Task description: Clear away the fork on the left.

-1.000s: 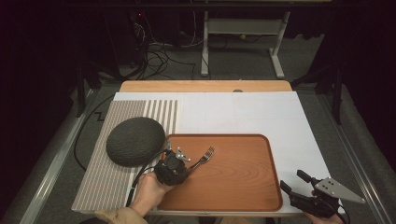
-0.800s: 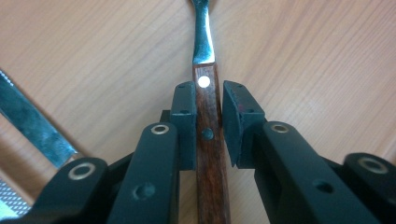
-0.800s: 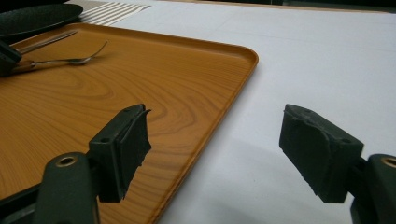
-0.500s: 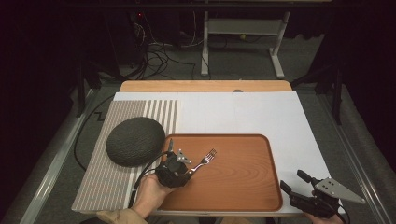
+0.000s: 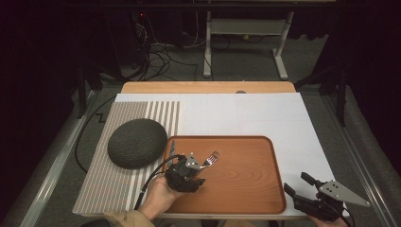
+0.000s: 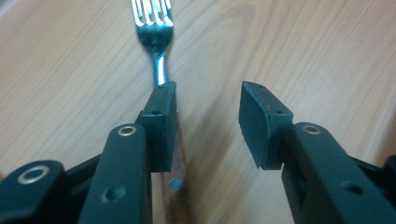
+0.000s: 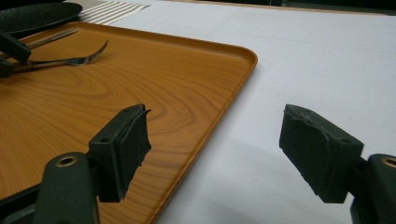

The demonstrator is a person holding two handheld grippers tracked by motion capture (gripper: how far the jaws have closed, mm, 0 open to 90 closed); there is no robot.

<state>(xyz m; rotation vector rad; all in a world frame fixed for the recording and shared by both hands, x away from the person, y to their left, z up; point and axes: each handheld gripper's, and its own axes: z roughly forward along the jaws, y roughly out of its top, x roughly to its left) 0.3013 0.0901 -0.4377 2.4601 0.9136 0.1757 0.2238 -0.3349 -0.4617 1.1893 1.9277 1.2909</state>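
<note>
**A:** Where was the fork (image 5: 211, 159) at that moment?

**B:** It lay flat on the wooden tray (image 5: 246, 189), in the tray's left half, tines pointing away from the person and toward the white table cover (image 5: 265, 116). In the left gripper view its tines sat at the top, the neck ran down beside the left pad, and the brown handle showed low between the jaws.

**A:** And the left gripper (image 5: 189, 168) — did it have hold of the fork?

**B:** No. Its jaws had just been opening and stood about half apart. The fork's handle was between them, close against one pad, with a clear gap to the other, so nothing was clamped. The person's hand (image 5: 158, 198) held that gripper low over the tray.

**A:** What about the right gripper (image 5: 297, 185)?

**B:** Wide open and holding nothing. It sat at the near right corner of the table, just off the tray's right rim — in its own view one jaw hung over the tray's edge and the other over the white cover.

**A:** Anything else nearby?

**B:** A dark round cushion-like object (image 5: 137, 142) rested on the striped mat (image 5: 106, 189), just left of the tray and near the left gripper.
</note>
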